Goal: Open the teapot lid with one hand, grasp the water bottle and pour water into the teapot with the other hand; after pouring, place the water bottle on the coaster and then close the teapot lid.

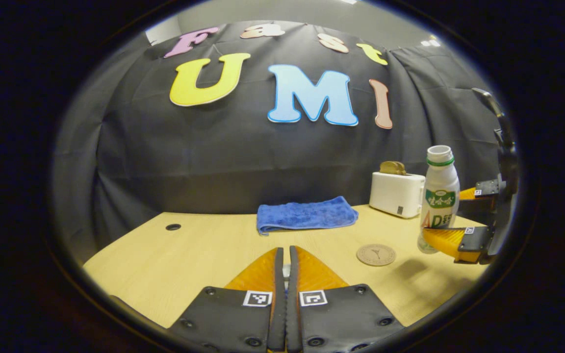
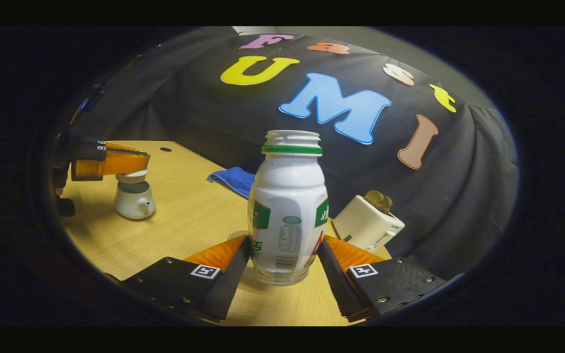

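**Bottle gripped low, lid lifted**

Between my right gripper's (image 2: 285, 262) fingers stood the water bottle (image 2: 288, 215), uncapped, pinched near its base just right of the coaster (image 1: 376, 255). My left gripper (image 2: 111, 164), pressed together, held the lid (image 2: 132, 175) just above the teapot (image 2: 134, 200), far left. Gripped that low, I judged, the bottle could tip or spill when swung across.

My left cam sits low over the surface (image 1: 189, 255), facing the back wall; blue towel (image 1: 306, 214) mid-distance, toaster (image 1: 397, 194) far right. My right cam is close up on the bottle (image 2: 287, 211), angled toward the same wall. Shared: towel (image 2: 233, 179), toaster (image 2: 367, 223), bottle (image 1: 439, 196). Each cam catches the other tool at its edge.
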Tool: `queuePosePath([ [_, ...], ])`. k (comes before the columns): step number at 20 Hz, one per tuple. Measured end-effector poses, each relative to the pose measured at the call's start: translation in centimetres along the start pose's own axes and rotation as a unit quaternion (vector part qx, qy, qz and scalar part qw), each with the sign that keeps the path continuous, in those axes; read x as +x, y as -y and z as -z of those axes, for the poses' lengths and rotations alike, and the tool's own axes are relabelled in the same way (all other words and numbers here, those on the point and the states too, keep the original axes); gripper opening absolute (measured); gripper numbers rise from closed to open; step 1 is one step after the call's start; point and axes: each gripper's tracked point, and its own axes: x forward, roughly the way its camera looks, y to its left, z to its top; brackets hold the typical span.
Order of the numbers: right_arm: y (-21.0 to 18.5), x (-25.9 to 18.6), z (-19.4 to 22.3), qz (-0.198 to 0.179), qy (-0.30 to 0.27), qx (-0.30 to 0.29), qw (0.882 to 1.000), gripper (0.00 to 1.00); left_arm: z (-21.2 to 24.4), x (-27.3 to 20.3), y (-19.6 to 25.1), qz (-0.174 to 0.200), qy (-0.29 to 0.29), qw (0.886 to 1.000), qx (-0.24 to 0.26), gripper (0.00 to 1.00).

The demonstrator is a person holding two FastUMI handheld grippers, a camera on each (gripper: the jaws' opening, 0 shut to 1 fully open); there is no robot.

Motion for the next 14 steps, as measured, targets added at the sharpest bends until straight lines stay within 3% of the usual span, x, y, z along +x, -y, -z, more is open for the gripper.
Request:
queuePosePath([
  [13, 0.5, -0.3, -0.3, 0.002, 0.003, -0.005, 1.000, 0.81, 1.8, 0.7, -0.1, -0.011, -0.015, 1.000, 0.002, 0.06],
  [14, 0.5, -0.3, -0.4, 0.001, 0.003, -0.003, 1.000, 0.81, 1.8, 0.7, -0.1, -0.013, -0.014, 1.000, 0.003, 0.10],
])
